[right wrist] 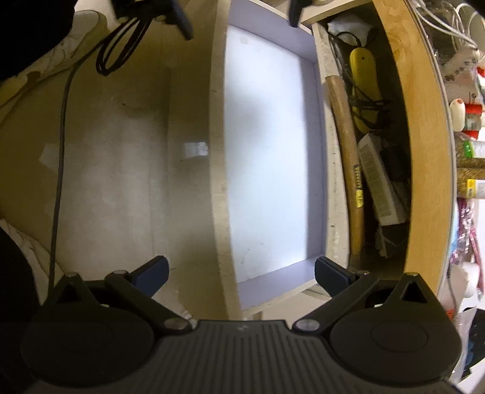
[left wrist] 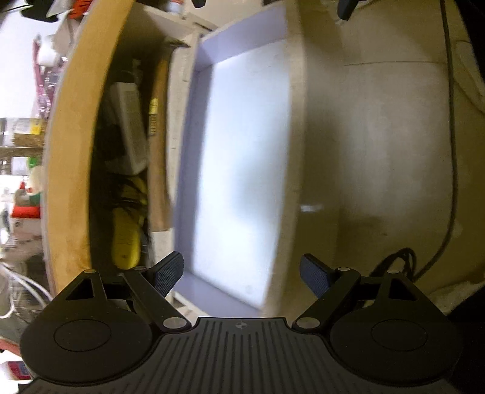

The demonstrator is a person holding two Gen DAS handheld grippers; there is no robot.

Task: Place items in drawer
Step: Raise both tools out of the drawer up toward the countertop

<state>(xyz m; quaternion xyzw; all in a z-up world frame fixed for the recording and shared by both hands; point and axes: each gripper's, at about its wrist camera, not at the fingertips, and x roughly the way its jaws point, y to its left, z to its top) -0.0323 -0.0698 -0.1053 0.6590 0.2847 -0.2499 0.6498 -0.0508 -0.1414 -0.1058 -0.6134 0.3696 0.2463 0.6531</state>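
Note:
A pulled-out drawer (left wrist: pixel 242 169) with a white bottom and pale purple inner walls lies below both cameras, and nothing shows inside it. The right wrist view shows the same drawer (right wrist: pixel 266 151) from the opposite side. My left gripper (left wrist: pixel 241 274) hovers open above one end of it, nothing between its fingers. My right gripper (right wrist: pixel 241 274) is open too, spanning the drawer's front panel (right wrist: pixel 219 169) with nothing held. The other gripper's blue fingertips (right wrist: pixel 182 21) peek in at the top of the right wrist view.
Under the wooden tabletop edge (right wrist: pixel 424 145) an upper compartment holds a wooden-handled tool (right wrist: pixel 348 145), a yellow device (right wrist: pixel 363 75) wrapped in black cord, and a white box (right wrist: pixel 379 181). A black cable (right wrist: pixel 60 136) runs over the pale floor (right wrist: pixel 115 166). Clutter sits on the tabletop.

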